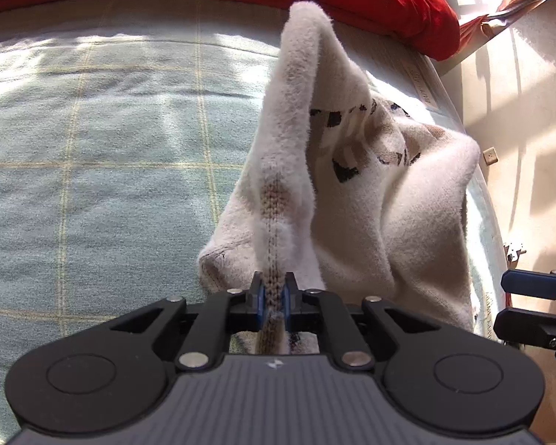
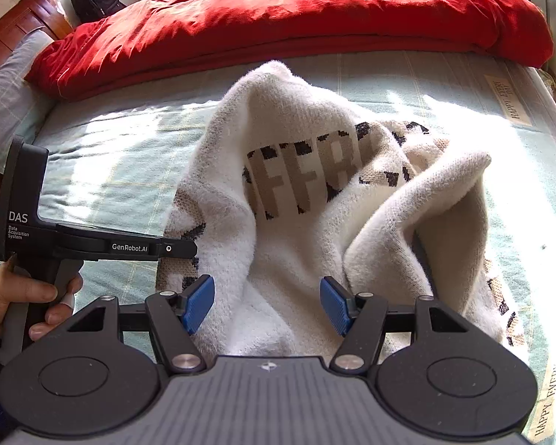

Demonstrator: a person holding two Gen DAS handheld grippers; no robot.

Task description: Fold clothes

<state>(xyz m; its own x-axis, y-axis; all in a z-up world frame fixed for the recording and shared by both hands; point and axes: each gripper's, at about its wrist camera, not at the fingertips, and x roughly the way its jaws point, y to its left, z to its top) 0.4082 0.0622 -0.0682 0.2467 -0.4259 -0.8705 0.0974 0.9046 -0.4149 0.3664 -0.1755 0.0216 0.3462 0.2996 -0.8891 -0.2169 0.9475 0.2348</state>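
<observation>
1. My left gripper (image 1: 274,296) is pinching a ribbed beige edge band of the fluffy cream-white knitted sweater with tan and black block lettering (image 2: 296,193); its fingers (image 1: 258,298) are clamped close with the knit between the blue pads.
2. My right gripper (image 2: 267,304) is hovering over the near part of the sweater with its fingers (image 2: 198,302) spread wide, gripping nothing.
3. The sweater is lying bunched on the pale green checked bedsheet (image 1: 92,148), near the bed's right edge in the left wrist view. Part is rising in a tall peak from my pinch, the rest is slumping in loose humps, so it is not flat or folded now.
4. A crumpled red duvet (image 2: 278,11) is sitting along the far side of the bed, apart from the sweater.
5. Handling, my judgement: thick, soft and floppy with no stiffness, so any unsupported part is going to sag and drag. Probably moderate weight for a garment. The fuzzy pile is giving the pads good friction, so slipping is unlikely; snagging or stretching the knit is the bigger risk.
6. Where to grip, my judgement: the ribbed bands and seams are the firmest spots. A second grip along the same edge, well apart from the left pinch, would let me tension it and lay it flat.
7. I am avoiding grabbing several layers in the humps; I cannot tell which layer is which there.
</observation>
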